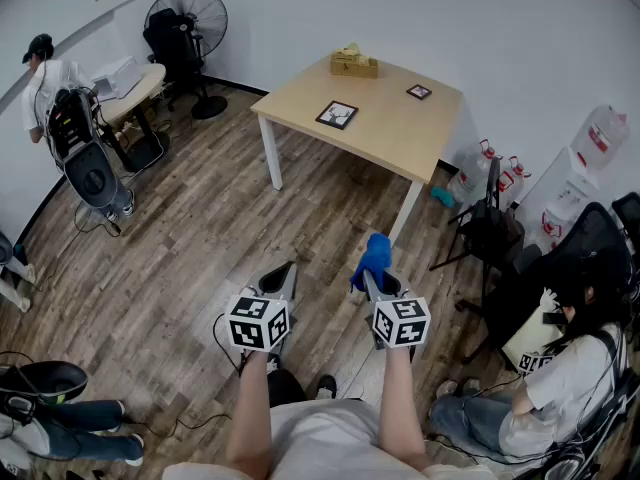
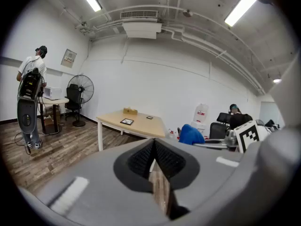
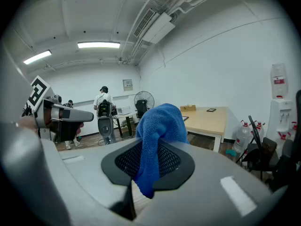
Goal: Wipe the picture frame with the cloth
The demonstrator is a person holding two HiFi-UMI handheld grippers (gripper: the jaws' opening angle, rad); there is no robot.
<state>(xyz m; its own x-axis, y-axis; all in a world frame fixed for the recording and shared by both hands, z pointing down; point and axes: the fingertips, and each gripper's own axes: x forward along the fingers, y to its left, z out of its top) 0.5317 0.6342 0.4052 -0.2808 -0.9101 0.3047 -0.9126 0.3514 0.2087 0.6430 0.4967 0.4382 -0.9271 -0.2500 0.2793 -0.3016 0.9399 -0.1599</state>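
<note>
A black picture frame [image 1: 337, 115] lies flat on the light wooden table [image 1: 400, 138] across the room; a smaller frame [image 1: 419, 92] lies nearer the wall. Both grippers are held over the floor, well short of the table. My right gripper [image 1: 373, 274] is shut on a blue cloth [image 1: 373, 258], which bunches up above the jaws and hangs down between the pads [image 3: 149, 157]. My left gripper [image 1: 282, 279] is shut with nothing in it; its pads [image 2: 155, 160] meet in the left gripper view. The table with the frame [image 2: 127, 121] shows far ahead there.
A wooden box [image 1: 354, 63] stands at the table's far edge. Water bottles [image 1: 490, 173] and a dispenser [image 1: 572, 193] are at the right wall. A seated person [image 1: 545, 368] is at the right, another person [image 1: 45, 83] with a fan [image 1: 190, 28] at the left. Cables [image 1: 190, 423] run over the floor.
</note>
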